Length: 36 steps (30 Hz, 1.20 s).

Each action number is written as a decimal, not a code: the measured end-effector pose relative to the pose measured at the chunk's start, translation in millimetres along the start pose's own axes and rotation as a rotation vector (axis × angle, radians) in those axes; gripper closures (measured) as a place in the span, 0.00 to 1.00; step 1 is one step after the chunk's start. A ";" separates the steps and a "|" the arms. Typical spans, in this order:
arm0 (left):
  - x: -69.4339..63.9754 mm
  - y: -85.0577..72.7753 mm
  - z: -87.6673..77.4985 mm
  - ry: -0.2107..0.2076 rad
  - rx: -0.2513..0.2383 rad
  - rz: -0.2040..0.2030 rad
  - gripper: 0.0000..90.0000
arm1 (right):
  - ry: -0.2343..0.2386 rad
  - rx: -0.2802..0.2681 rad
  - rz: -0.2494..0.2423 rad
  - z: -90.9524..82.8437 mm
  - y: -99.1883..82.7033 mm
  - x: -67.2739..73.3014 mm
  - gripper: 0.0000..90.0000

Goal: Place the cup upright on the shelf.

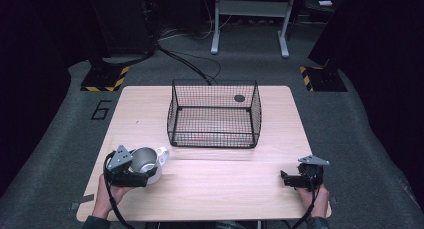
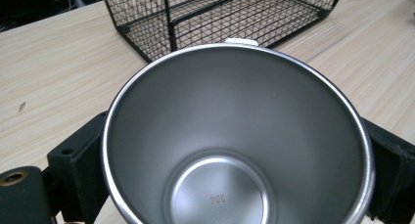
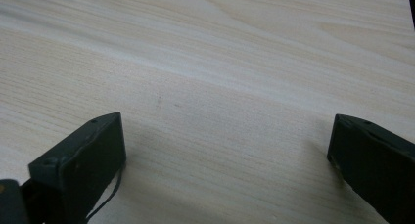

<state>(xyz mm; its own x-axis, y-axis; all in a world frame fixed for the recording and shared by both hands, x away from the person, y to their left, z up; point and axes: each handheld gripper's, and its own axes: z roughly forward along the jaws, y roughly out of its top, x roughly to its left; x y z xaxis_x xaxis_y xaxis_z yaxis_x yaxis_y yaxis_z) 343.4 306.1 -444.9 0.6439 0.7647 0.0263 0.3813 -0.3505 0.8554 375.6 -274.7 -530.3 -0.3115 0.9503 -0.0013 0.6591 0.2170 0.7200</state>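
While upright, steel cup (image 2: 235,145) sits between left tool's (image 1: 131,173) jaws.

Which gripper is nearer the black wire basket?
Left. The left gripper, shut on the steel mug, sits just front-left of the black wire basket; the right gripper is farther front-right.

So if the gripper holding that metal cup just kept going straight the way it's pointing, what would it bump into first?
Probably the black wire basket. The left gripper, shut on the steel cup, points across the wooden table toward the basket's near corner, with bare wood between. Depth is hard to judge, so it might graze past.
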 end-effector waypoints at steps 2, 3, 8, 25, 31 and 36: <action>-0.8 0.8 0.6 -0.016 -0.008 0.002 0.07 | 0.000 0.000 0.001 0.0 0.0 0.0 0.00; -1.7 1.5 1.1 -0.021 -0.008 0.004 0.07 | 0.000 0.000 0.001 0.0 0.0 0.0 0.00; -5.9 5.7 3.6 -0.037 -0.002 0.020 0.07 | 0.000 0.000 0.001 0.0 0.0 0.0 0.00; -22.8 26.5 18.3 -0.101 0.000 0.061 0.07 | -0.001 0.000 0.002 0.1 0.1 0.0 0.00; -29.5 35.7 26.3 -0.125 0.009 0.087 0.07 | -0.001 0.000 0.003 0.1 0.1 0.0 0.00; -34.8 43.5 28.8 -0.144 0.003 0.096 0.07 | -0.001 0.000 0.002 0.1 0.1 -0.1 0.00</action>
<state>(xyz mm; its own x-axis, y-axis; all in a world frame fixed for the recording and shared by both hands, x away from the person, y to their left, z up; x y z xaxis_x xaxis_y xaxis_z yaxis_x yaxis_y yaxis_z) 356.7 248.6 -423.6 0.7659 0.6421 0.0332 0.3151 -0.4198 0.8512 375.8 -274.7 -530.3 -0.3094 0.9509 -0.0001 0.6597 0.2148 0.7202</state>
